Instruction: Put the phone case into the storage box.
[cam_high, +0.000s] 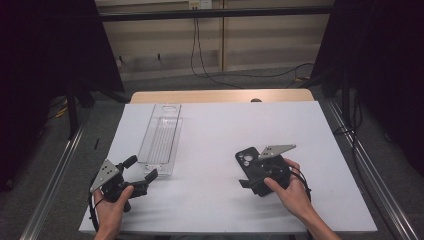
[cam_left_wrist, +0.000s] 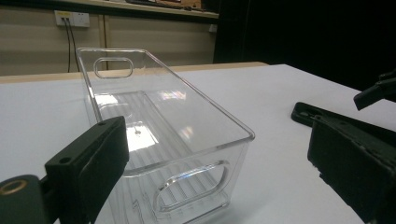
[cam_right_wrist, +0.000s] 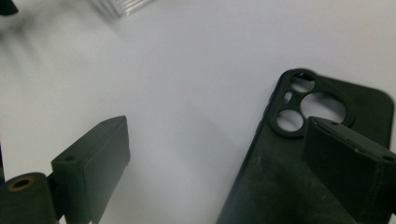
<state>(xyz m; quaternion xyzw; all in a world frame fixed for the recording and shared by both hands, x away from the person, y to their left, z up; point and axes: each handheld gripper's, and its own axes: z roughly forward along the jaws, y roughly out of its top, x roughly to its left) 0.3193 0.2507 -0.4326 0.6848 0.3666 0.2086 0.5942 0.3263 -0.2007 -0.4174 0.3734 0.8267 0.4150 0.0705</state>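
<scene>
Case (cam_right_wrist: 280, 182) matte black, flat; bin (cam_left_wrist: 187, 135) clear ribbed plastic.

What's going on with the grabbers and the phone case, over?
Left gripper open, at the clear bin's near end. Right gripper open above black phone case, nothing gripped. Nothing in the way.

High view: white table sheet (cam_high: 210, 150) evenly lit from overhead, surroundings falling to near black at both sides; image soft and grainy. Faint smeared shadows under both hands along near edge. Left gripper view: clear bin (cam_left_wrist: 159, 126) carries bright glare patches on floor and walls; near jaws blurred, far end sharper. Right gripper view: black phone case (cam_right_wrist: 299, 154) dim, low contrast; top left corner smeared, out of focus
</scene>
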